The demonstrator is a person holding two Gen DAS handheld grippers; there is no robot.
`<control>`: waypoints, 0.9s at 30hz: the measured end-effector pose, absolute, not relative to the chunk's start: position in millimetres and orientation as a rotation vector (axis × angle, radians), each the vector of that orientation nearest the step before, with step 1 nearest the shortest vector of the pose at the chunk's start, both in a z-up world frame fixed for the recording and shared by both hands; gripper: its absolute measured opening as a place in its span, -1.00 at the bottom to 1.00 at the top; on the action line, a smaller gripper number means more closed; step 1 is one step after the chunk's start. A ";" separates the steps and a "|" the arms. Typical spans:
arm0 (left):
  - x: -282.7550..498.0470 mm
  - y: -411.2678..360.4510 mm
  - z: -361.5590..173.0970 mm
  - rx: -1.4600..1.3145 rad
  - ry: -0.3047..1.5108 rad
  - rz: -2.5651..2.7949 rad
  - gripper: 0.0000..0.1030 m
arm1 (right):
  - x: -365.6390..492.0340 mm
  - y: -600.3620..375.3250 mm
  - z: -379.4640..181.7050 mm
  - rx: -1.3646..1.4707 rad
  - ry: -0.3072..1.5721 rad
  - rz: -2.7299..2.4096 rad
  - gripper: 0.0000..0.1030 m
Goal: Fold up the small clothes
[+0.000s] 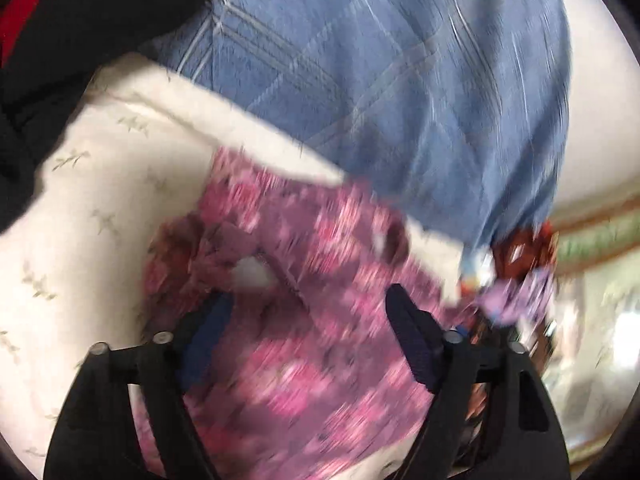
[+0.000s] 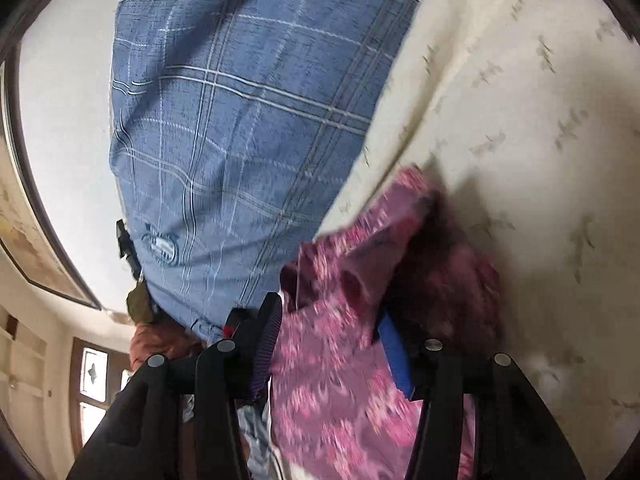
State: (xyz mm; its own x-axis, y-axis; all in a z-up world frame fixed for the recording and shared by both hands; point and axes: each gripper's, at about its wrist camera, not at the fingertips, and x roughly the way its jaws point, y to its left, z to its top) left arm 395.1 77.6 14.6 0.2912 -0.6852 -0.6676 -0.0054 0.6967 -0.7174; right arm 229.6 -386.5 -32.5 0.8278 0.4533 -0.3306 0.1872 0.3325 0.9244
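Note:
A small pink floral garment lies crumpled on a cream bedsheet. My left gripper is open, its two fingers set wide apart just over the garment, which fills the gap between them; the view is blurred. In the right wrist view the same pink garment runs between the fingers of my right gripper, which stand apart with the cloth loose between them. One blue pad is partly covered by the fabric.
A blue checked cloth lies on the sheet just beyond the garment. A black and red item sits at the far left. More coloured clothes pile at the right. A white wall and a window show behind.

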 end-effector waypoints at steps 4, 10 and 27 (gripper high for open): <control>420.3 97.1 23.9 -0.820 1.161 -0.346 0.30 | 229.5 -409.4 -22.4 1.300 0.440 0.074 -0.04; 418.9 126.8 27.7 -0.695 1.172 -0.333 0.42 | 221.4 -426.1 -15.0 1.165 0.518 -0.018 -0.03; 412.5 79.4 2.6 -0.260 1.177 -0.417 0.46 | 269.2 -392.2 -30.6 0.775 0.776 -0.059 0.07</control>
